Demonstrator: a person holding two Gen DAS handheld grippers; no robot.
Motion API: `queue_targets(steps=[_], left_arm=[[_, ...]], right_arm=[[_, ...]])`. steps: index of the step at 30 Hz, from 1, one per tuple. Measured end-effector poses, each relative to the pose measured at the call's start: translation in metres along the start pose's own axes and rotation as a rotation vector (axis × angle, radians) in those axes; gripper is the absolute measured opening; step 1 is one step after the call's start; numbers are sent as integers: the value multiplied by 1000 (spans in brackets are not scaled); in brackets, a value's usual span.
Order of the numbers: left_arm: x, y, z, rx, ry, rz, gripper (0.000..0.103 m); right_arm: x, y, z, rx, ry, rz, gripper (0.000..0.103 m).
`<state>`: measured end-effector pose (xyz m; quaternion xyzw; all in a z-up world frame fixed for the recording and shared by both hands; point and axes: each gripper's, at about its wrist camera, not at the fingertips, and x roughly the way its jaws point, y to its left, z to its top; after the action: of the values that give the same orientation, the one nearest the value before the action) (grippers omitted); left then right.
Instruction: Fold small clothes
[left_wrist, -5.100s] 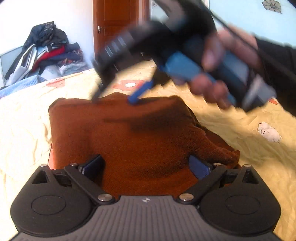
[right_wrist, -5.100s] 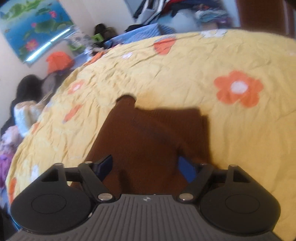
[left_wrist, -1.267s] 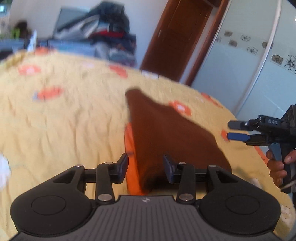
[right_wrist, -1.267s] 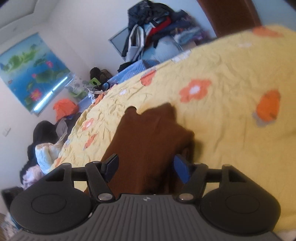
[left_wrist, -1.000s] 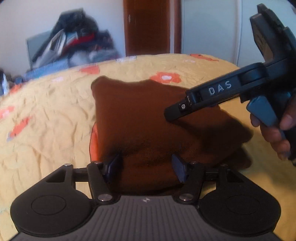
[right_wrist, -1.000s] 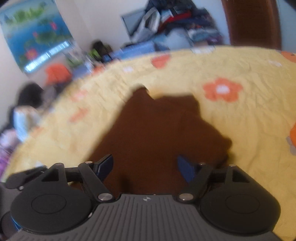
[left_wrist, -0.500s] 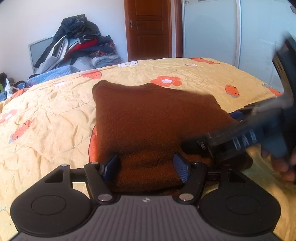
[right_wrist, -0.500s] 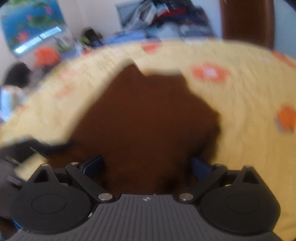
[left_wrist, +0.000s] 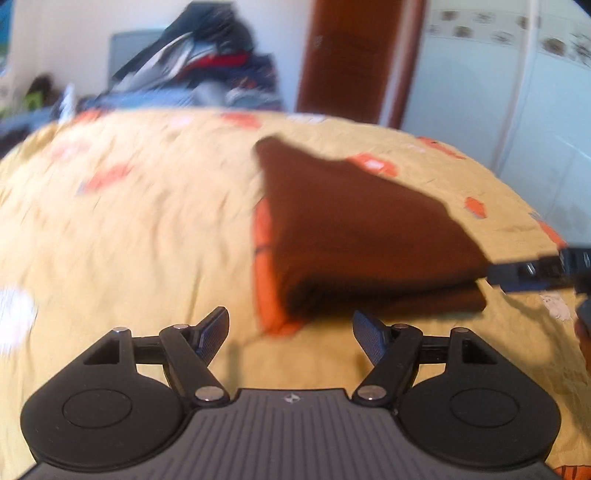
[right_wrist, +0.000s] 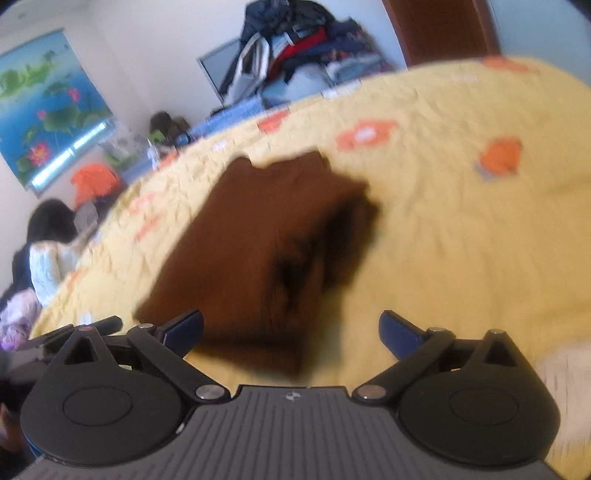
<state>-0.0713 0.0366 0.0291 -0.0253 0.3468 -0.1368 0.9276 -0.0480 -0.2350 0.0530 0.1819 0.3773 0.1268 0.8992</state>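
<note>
A folded brown garment (left_wrist: 354, 236) lies on the yellow flowered bedspread (left_wrist: 129, 240). It also shows in the right wrist view (right_wrist: 266, 251), thick and layered at its near right side. My left gripper (left_wrist: 291, 332) is open and empty, just short of the garment's near edge. My right gripper (right_wrist: 291, 332) is open and empty, with the garment's near corner between its fingers. The right gripper's fingers also show at the right edge of the left wrist view (left_wrist: 535, 269), beside the garment's right corner.
A pile of clothes (left_wrist: 192, 85) stands beyond the bed's far edge, next to a brown door (left_wrist: 354, 59). White wardrobe doors (left_wrist: 517, 92) are to the right. In the right wrist view, a wall picture (right_wrist: 48, 118) and more clutter (right_wrist: 48, 251) lie to the left of the bed.
Both grippers have drawn back from the garment and opened wider. The garment now lies free, ahead of the left gripper. The right gripper has moved off to the garment's right corner.
</note>
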Motion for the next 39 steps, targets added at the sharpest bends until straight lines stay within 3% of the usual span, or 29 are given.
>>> queue_targets(steps=[5, 8, 9, 12, 18, 39], left_arm=[[7, -9, -15, -42, 8, 65, 77], [18, -26, -17, 24, -12, 150, 84], [20, -29, -21, 52, -18, 187, 91], [24, -24, -20, 6, -4, 221, 103], [23, -24, -22, 13, -6, 219, 103], [20, -25, -23, 14, -10, 215, 103]], right_arm=[[5, 15, -22, -26, 23, -45, 103], [13, 38, -36, -144, 16, -160, 103], [16, 45, -41, -191, 13, -203, 103], [24, 61, -61, -327, -5, -321, 103], [26, 66, -73, -254, -116, -390, 103], [29, 64, -70, -243, -128, -399, 103]])
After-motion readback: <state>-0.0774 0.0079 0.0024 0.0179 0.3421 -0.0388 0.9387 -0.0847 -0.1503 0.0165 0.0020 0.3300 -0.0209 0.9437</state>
